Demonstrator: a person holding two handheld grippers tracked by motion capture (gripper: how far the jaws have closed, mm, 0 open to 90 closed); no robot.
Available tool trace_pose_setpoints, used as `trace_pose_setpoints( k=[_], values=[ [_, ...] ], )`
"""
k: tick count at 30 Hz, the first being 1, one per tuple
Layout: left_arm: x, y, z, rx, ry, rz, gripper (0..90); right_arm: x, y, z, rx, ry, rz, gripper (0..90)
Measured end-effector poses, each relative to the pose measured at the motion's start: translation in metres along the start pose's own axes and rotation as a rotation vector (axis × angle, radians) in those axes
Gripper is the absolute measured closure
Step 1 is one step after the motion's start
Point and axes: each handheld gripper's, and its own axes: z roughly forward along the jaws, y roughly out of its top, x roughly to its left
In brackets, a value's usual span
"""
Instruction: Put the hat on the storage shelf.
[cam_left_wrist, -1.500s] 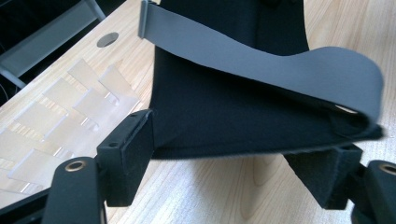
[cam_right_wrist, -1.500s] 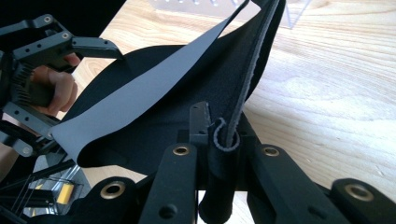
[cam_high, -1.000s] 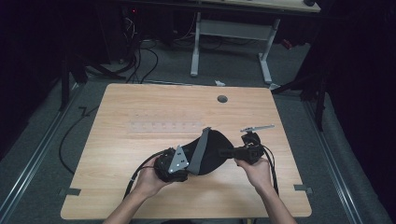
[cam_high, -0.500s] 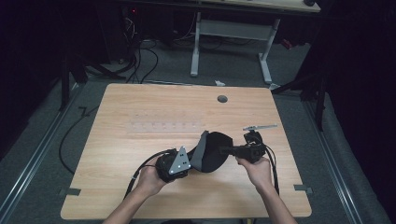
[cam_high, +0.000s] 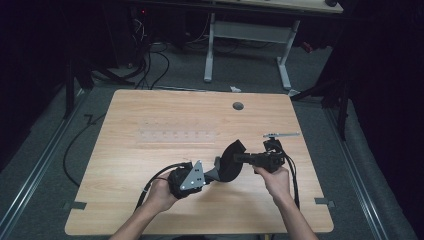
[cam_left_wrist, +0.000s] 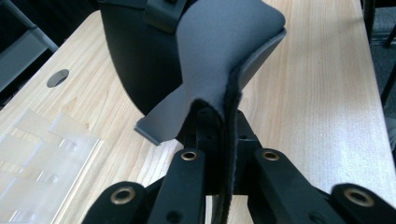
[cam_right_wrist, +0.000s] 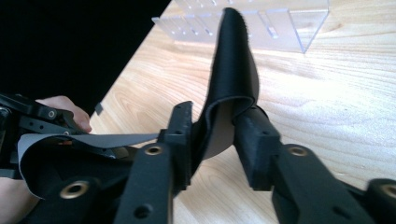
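**A:** Why was the black neoprene pouch (cam_high: 231, 161) held up off the counter (cam_high: 150, 160) like that?

**B:** As I read it, so it could be passed or opened between the two hands. The left claw (cam_high: 212, 175) was clamped on one edge of it: in the left gripper view its jaws stood tight together with the grey lining and stitched seam pinched between them (cam_left_wrist: 219, 70). With that end fixed, the other hand was free to shift its grip.

**A:** And the right claw (cam_high: 239, 158)?

**B:** Its jaws had just been opening. In the right gripper view a fold of the pouch (cam_right_wrist: 233, 79) lay between them; it seemed to rest against one jaw, with a gap beside the other, so I judged it loosened rather than gripping.

**A:** Where did the pouch sit?

**B:** Above the near right part of the counter, between the two claws, clear of the transparent plastic tray (cam_high: 176, 135) lying flat farther back.

**A:** Which way did it run?

**B:** In the high view it stood on edge, its long axis slanting from the left claw up and away toward the back right, with the curved top edge highest. The grey lining faced the left hand (cam_high: 160, 196).
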Motion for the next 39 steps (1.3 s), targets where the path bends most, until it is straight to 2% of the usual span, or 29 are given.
trace_pose_setpoints(
  k=[5,11,14,18,23,28,31,34,39],
  values=[
    [0.004,-0.006,-0.004,-0.040,-0.016,-0.070,86.5,0.000,-0.001,-0.005,-0.053,-0.002,-0.016,54.8],
    [0.002,-0.014,-0.007,-0.035,-0.018,-0.109,86.5,-0.001,-0.012,-0.012,-0.158,-0.004,-0.044,50.4],
    [0.003,-0.019,-0.011,-0.038,-0.011,-0.132,86.5,-0.004,-0.018,-0.016,-0.197,-0.035,-0.045,50.2],
    [0.005,-0.022,-0.018,-0.061,0.004,-0.156,86.4,-0.009,-0.024,-0.017,-0.199,-0.089,-0.057,47.8],
    [0.009,-0.021,-0.026,-0.086,0.018,-0.189,86.4,-0.004,-0.036,-0.015,-0.208,-0.228,-0.144,43.6],
    [0.013,-0.026,-0.034,-0.116,0.027,-0.239,86.3,-0.007,-0.045,-0.007,-0.179,-0.351,-0.204,40.5],
    [0.017,-0.032,-0.040,-0.149,0.043,-0.286,86.3,-0.011,-0.054,-0.002,-0.151,-0.463,-0.241,39.9],
    [0.023,-0.036,-0.046,-0.152,0.060,-0.314,86.3,-0.017,-0.062,0.005,-0.125,-0.558,-0.277,39.1],
    [0.029,-0.042,-0.058,-0.172,0.092,-0.350,86.3,-0.031,-0.071,0.010,-0.113,-0.636,-0.283,38.3]
  ],
)
